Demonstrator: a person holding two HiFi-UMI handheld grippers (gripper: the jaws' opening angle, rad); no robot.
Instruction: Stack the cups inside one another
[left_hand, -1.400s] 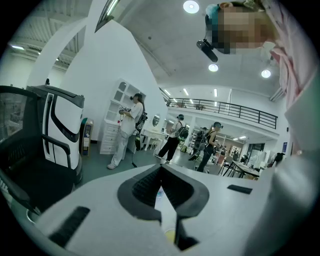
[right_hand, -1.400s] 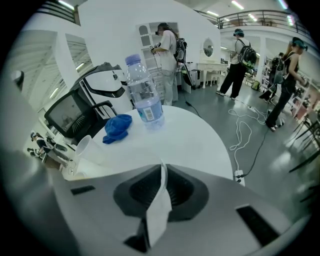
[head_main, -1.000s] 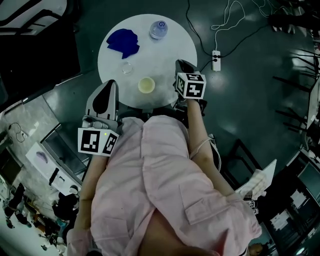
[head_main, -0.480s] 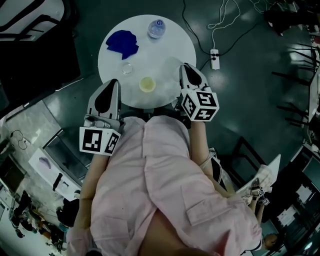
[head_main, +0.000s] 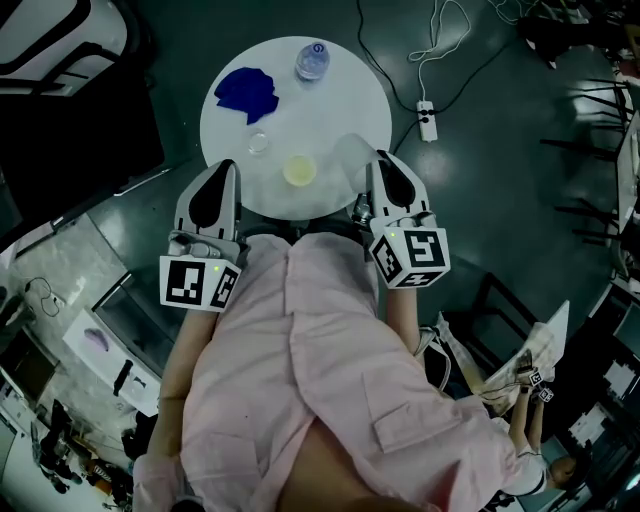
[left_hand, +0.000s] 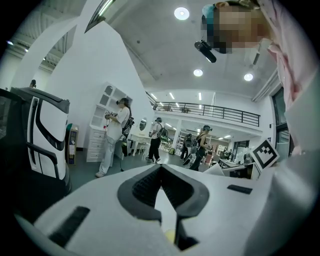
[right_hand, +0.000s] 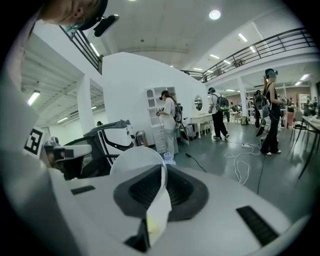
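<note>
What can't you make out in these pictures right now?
- Head view: whether the yellow cup is single or already nested; it is too small.
- Head view: the clear cup in the right gripper; its outline is lost against the white table.
- Left gripper view: the cups on the table; the left gripper blocks them with its own body.

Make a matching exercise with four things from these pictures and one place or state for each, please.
1 crumpled blue cloth
2 clear plastic bottle with blue cap
3 small yellow cup
4 large translucent plastic cup

a gripped by the right tool
b far edge of the round white table
c table's near side, standing free
d table's left part

Pairs: 1-d; 2-b; 3-c; 4-a
</note>
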